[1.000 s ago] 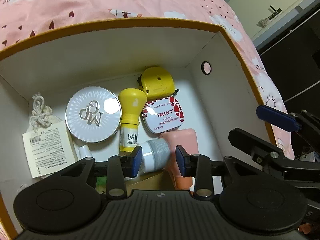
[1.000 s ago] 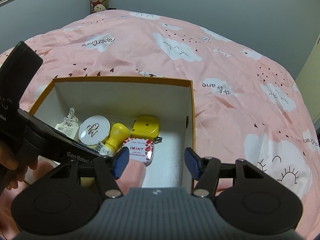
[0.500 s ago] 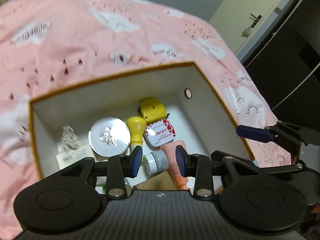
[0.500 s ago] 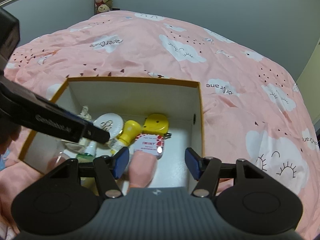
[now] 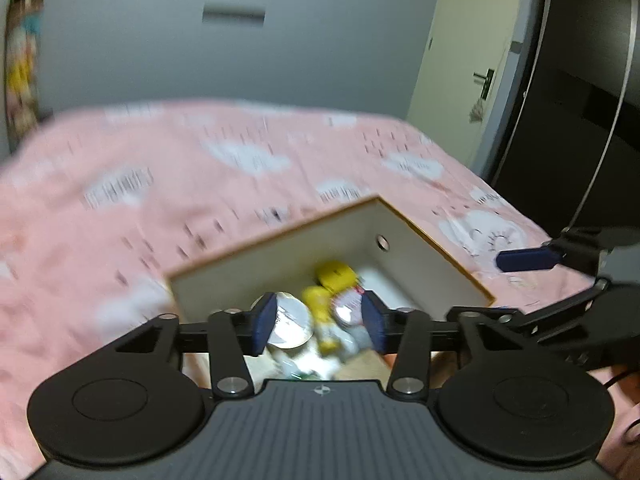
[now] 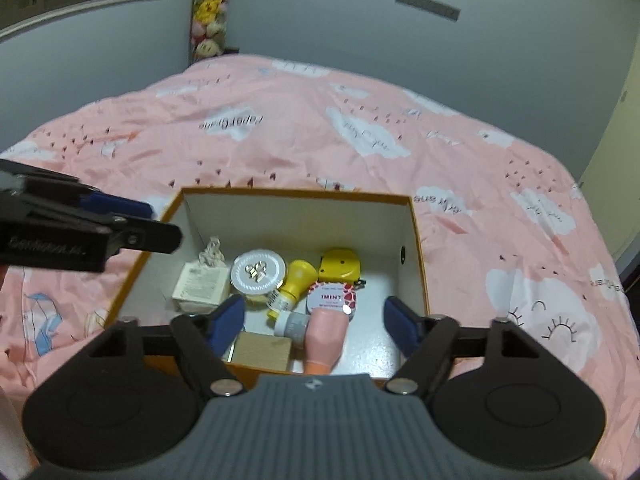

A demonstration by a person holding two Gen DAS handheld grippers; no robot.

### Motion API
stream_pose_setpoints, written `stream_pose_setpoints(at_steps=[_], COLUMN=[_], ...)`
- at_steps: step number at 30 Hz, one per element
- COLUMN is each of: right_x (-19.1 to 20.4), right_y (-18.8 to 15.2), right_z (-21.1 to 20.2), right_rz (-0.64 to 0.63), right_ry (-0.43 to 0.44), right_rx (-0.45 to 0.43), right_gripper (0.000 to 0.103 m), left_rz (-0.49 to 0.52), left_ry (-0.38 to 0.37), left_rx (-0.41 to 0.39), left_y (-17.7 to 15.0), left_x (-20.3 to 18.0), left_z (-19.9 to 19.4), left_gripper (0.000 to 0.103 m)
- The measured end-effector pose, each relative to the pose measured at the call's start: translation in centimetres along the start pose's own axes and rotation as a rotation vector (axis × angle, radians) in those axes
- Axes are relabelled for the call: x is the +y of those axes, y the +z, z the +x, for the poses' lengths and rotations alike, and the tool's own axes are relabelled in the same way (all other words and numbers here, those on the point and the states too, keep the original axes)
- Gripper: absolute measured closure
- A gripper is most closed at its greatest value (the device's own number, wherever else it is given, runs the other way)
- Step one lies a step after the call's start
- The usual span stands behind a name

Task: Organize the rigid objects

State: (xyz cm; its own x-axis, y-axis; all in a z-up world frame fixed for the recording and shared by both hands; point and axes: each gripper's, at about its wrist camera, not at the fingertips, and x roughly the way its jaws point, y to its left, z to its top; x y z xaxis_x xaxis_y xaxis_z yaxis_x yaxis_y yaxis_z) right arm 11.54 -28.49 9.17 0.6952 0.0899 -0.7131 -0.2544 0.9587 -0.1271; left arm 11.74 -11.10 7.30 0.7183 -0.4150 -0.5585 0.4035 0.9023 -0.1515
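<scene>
Both my grippers have lifted back from the orange-rimmed white cardboard box (image 6: pixel 416 248) on the pink bedspread (image 6: pixel 280 120). My left gripper (image 5: pixel 319 322) and right gripper (image 6: pixel 316 322) are opening, empty. The pink bottle (image 6: pixel 324 338), wooden block (image 6: pixel 262 351) and mint tin (image 6: pixel 332 298) lie along the box's near edge, so packing looks finished. Both grippers tilt downward.

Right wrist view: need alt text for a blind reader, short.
An open orange-rimmed cardboard box with white inner walls sits on a pink cloud-print bedspread, holding a round silver compact, a yellow-capped bottle, a yellow tape measure, a red-and-white mint tin, a pink tube and a wooden block. The right gripper hangs above, jaws opening, empty.
</scene>
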Motion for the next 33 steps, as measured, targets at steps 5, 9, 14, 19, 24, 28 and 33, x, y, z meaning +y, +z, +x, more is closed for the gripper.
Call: stream_pose_setpoints(at_steps=[5, 9, 14, 19, 24, 28, 33], right_x=[2.4, 4.5, 5.9, 6.8, 7.1, 7.1, 7.2], right_y=[-1.4, -2.9, -4.7, -6.5, -8.1, -8.5, -8.6], right_z=[-1.7, -2.8, -3.5, -2.4, -1.5, -1.2, -0.8], right_rz=[0.042, 0.061, 0.15, 0.183, 0.207, 0.215, 0.218], right_ry=[0.002, -0.028, -0.062, -0.074, -0.076, -0.069, -0.063], right_rx=[-0.049, -0.101, -0.14, -0.104, -0.085, -0.087, -0.083], right_gripper=[0.018, 0.015, 0.007, 0.007, 0.007, 0.006, 0.006], left_rz=[0.022, 0.032, 0.025, -0.011, -0.055, -0.063, -0.066], left_ry=[0.068, 0.155, 0.195, 0.173, 0.179, 0.166, 0.169], left_rx=[-0.124, -0.197, -0.168, -0.1, -0.033, 0.003, 0.021], left_y=[-1.4, -3.0, -4.8, -6.5, -8.3, -9.0, -9.4], left_x=[-0.2, -0.2, 0.3, 1.0, 1.4, 1.6, 1.5], left_z=[-3.7, -5.6, -6.0, -5.7, -4.6, -3.9, -3.6], left_gripper=[0.024, 0.011, 0.006, 0.005, 0.004, 0.004, 0.004])
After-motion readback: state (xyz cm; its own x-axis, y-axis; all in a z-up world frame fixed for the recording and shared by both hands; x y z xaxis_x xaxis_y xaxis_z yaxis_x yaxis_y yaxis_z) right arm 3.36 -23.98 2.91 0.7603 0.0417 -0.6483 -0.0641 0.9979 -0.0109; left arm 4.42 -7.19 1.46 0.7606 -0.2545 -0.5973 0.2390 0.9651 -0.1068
